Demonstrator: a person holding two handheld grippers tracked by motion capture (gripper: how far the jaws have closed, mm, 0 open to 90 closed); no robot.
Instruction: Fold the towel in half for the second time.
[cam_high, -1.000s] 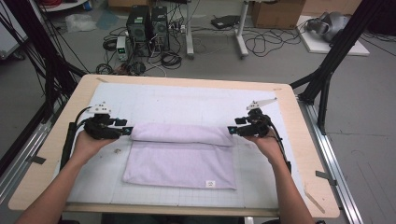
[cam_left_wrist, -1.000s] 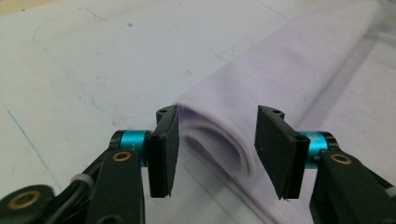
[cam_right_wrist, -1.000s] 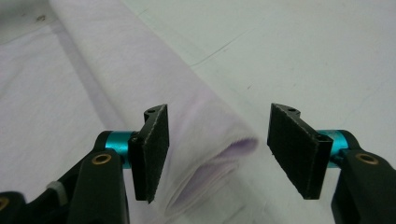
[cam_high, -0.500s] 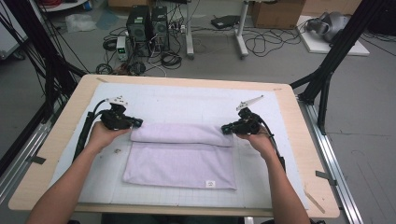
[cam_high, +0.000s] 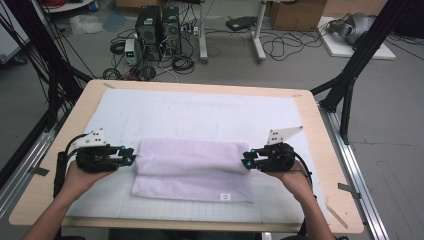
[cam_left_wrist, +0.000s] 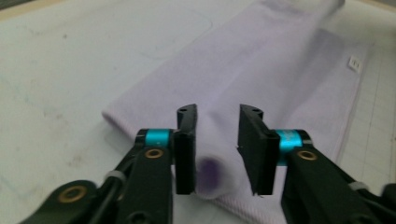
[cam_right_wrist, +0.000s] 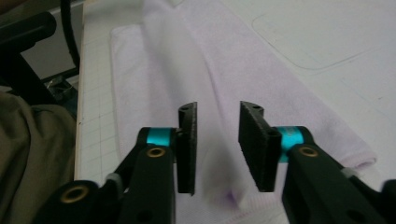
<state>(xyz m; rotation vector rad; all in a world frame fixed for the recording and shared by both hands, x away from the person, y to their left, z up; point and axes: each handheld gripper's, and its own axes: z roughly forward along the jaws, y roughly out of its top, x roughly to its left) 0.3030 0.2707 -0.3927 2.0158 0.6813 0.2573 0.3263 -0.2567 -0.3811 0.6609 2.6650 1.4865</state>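
The folded part of the towel (cam_high: 192, 161) now lies nearer to the person, covering more of the lower layer than before. Both the left gripper (cam_high: 131, 159) and the right gripper (cam_high: 245, 162) came toward the person with it. Their jaws have just been opening, with the cloth edge loose between them.

Bare mat (cam_high: 200, 112) beyond towel (cam_high: 192, 170): free passage; towel between grippers.

Left gripper (cam_high: 131, 159) at left of scene, jaws pointing right, parted; just been opening, pads not pressing. Right gripper (cam_high: 245, 162) at right, jaws pointing left, likewise parted and just been opening. Both forearms enter from near edge, hands (cam_high: 82, 175) wrapped round gripper bodies.
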